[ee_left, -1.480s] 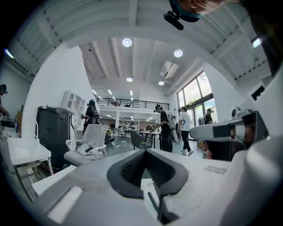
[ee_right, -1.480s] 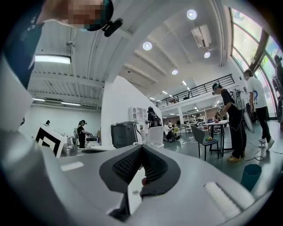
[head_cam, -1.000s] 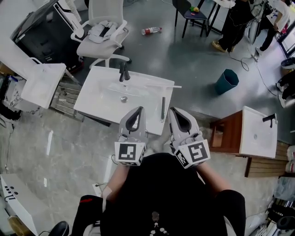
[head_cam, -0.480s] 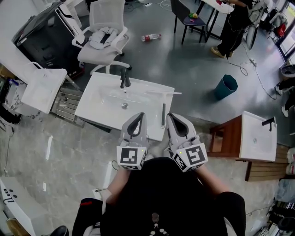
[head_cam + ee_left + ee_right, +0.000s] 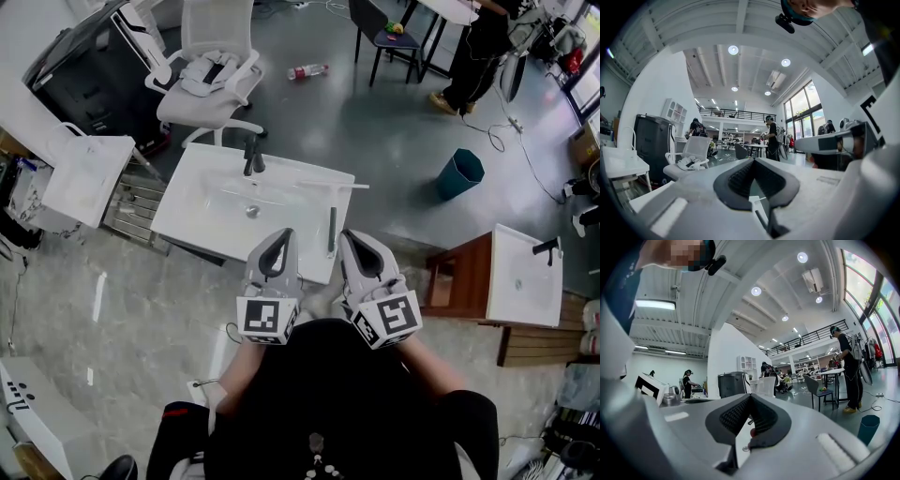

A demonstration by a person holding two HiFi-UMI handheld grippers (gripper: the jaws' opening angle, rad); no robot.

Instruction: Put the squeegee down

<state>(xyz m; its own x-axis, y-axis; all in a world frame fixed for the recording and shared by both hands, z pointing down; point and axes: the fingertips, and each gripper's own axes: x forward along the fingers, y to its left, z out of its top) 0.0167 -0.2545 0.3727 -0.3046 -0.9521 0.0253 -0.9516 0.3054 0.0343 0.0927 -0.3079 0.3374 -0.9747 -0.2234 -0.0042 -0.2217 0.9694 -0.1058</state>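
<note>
Item under inspection: the squeegee point(image 5: 331, 228). It lies flat on the right part of the white washbasin tabletop point(image 5: 192, 220), free of both claws. Its dark handle runs toward the person. Its pale blade bar point(image 5: 319, 184) lies crosswise at the far end, and its right tip appears to project past the tabletop's right edge. The handle's near end stops short of the near edge. Judged from this, the putting-down looks complete.

Handling assessment: the tool looks light and stiff, with a thin blade edge that would flex or mark if pinched. The handle is the sound place to take hold, about mid-length, gripped from its two sides. It looks smooth, so it may turn in a loose grip.

Claws: the left claw point(image 5: 281, 234) is closed with nothing between its jaws. The right claw point(image 5: 349, 236) likewise shows its jaws together and empty. Both point level and sit side by side at the tabletop's near edge, with the right one just beside the handle's end.

Clearances: the bowl and drain lie left of the squeegee, and the dark faucet point(image 5: 252, 155) stands at the far side. Open floor lies to the right, up to the teal bin point(image 5: 459, 172) and a wooden stand point(image 5: 459, 272) carrying a second basin. An office chair point(image 5: 211, 80) stands beyond the far edge.
</note>
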